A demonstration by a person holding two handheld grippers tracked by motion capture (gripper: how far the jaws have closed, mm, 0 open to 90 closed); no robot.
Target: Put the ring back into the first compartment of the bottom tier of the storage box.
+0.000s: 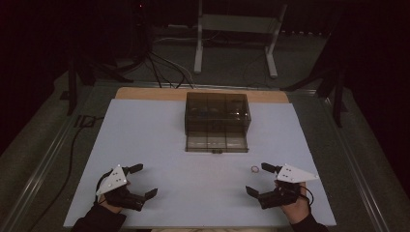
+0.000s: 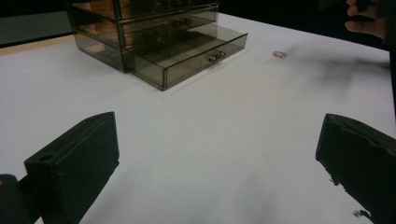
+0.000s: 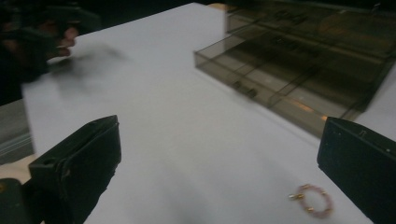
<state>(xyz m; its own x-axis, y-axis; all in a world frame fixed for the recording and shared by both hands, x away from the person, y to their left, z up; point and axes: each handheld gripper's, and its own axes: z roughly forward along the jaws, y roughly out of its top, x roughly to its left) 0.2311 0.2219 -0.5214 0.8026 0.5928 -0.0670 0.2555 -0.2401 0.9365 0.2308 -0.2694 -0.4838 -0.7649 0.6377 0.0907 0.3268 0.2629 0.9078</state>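
Bracelet [image 1: 254, 169]: small pink beaded loop with a few gold beads, lying flat on the white table [image 1: 159, 140], loose, untouched. It sits near the table's right front, just beyond and slightly left of the right gripper [image 1: 261, 180], close by the tip of that gripper's far jaw. In the right gripper view the bracelet [image 3: 312, 199] lies low between the two black jaws, nearer the right-hand one, so a short forward reach with a slight shift toward it should bracket the loop. A ring has no long axis; any approach angle would likely serve, though it lies thin against the surface. Right gripper jaws: wide apart, holding nothing. Left gripper [image 1: 143, 182]: at the table's left front, well apart from the bracelet [image 2: 279, 54], jaws also spread wide and empty. Right hand is clearly the nearer one. Container: smoked see-through drawer box [image 1: 217, 113] at the table's middle back, its bottom drawer [image 1: 216, 143] pulled out toward the person, split into compartments. The drawer compartments look empty, though tint and dim light make this uncertain. Upper tiers shut; a few small dark shapes inside, not identifiable. The open drawer lies forward and left of the bracelet.
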